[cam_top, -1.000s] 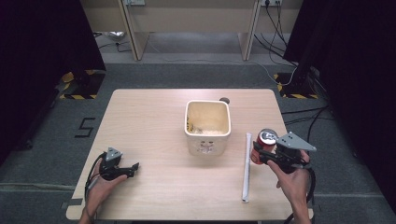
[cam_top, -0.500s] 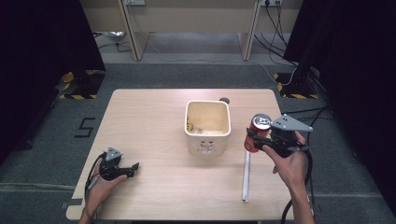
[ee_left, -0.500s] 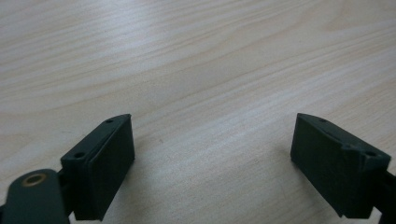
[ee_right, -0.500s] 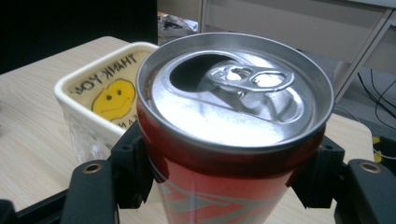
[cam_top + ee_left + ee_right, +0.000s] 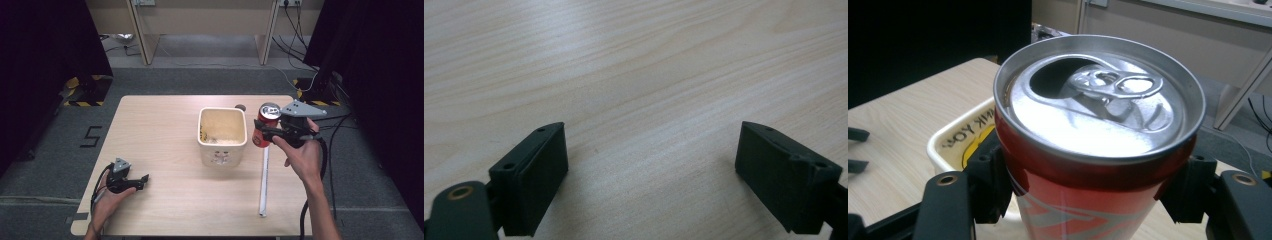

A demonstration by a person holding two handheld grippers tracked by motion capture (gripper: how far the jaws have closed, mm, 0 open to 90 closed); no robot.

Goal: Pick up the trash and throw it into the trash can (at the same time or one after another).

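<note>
Red can (image 5: pixel 1098 150) between right gripper (image 5: pixel 1093 192) jaws

The high view looks forward and down from above the person's side, taking in the whole surface (image 5: pixel 165 125) from well back, with the floor beyond. The left gripper view sits very close to the surface (image 5: pixel 634 75), facing along its 2 jaws at bare wood grain. The right gripper view looks up-table past a red can (image 5: pixel 1098 150) held right at the lens; it shares the can (image 5: pixel 265 125) and cream bin (image 5: pixel 222 132) with the high view.
</note>
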